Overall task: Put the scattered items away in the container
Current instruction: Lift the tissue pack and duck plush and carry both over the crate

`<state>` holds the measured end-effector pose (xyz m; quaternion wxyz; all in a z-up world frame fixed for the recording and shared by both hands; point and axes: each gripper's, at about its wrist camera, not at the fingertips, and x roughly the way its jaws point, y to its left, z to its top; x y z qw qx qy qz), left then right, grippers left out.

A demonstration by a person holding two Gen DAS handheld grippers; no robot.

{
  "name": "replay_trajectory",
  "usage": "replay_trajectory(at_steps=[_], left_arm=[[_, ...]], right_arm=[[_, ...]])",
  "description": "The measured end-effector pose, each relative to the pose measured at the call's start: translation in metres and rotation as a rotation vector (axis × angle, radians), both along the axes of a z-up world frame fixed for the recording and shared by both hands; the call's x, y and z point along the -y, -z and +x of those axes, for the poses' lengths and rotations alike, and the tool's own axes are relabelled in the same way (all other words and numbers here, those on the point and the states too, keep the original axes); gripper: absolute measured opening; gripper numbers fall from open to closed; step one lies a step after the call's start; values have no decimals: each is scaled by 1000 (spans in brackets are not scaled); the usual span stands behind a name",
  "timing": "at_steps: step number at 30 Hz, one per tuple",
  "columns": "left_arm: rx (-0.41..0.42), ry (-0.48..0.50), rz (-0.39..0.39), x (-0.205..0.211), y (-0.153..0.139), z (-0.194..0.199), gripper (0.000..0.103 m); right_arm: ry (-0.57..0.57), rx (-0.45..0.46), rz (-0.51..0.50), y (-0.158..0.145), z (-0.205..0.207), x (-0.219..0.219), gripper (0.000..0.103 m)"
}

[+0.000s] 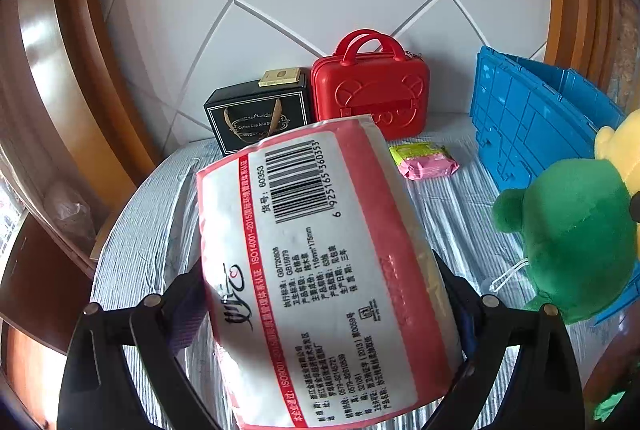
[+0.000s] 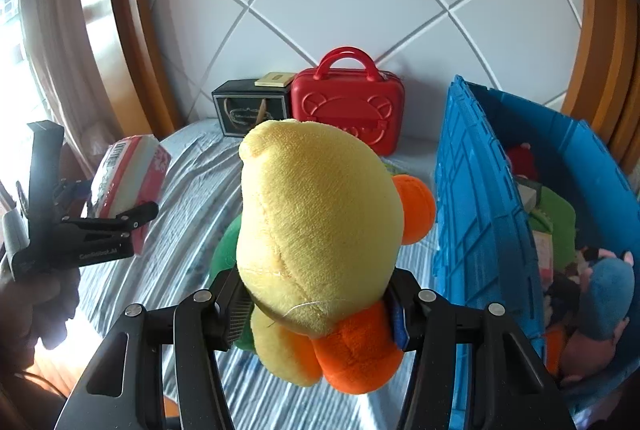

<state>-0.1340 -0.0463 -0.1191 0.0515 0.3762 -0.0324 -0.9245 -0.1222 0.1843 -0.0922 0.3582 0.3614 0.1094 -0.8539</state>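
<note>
My left gripper (image 1: pixel 318 276) is shut on a red-and-white tissue pack (image 1: pixel 304 206), held wide across its sides above the bed. The right wrist view shows that left gripper (image 2: pixel 116 198) and the tissue pack (image 2: pixel 128 166) at the far left. A yellow plush duck (image 2: pixel 320 210) with orange feet and a green outfit is clamped in my right gripper (image 2: pixel 316 298), also lifted off the bed. The blue crate (image 2: pixel 472 190) stands just right of the duck, with several soft toys inside. A small pink-and-green packet (image 1: pixel 428 160) lies on the sheet near the blue crate (image 1: pixel 528 126).
A red mini suitcase (image 1: pixel 372 90) and a black gift box (image 1: pixel 256 118) stand against the white tiled headboard at the back. The striped bed sheet (image 1: pixel 152 230) covers the surface. Wooden frame curves along both sides.
</note>
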Motion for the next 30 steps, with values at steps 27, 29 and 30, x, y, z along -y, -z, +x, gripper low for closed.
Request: replay_trajectory(at_steps=[27, 29, 30], left_arm=[[-115, 36, -8, -134, -71, -2, 97], [-127, 59, -14, -150, -79, -7, 97], [-133, 73, -17, -158, -83, -10, 97]], right_arm=[[-1, -107, -105, -71, -42, -125, 55], [21, -114, -120, -75, -52, -139, 55], [33, -118, -125, -76, -56, -147, 55]])
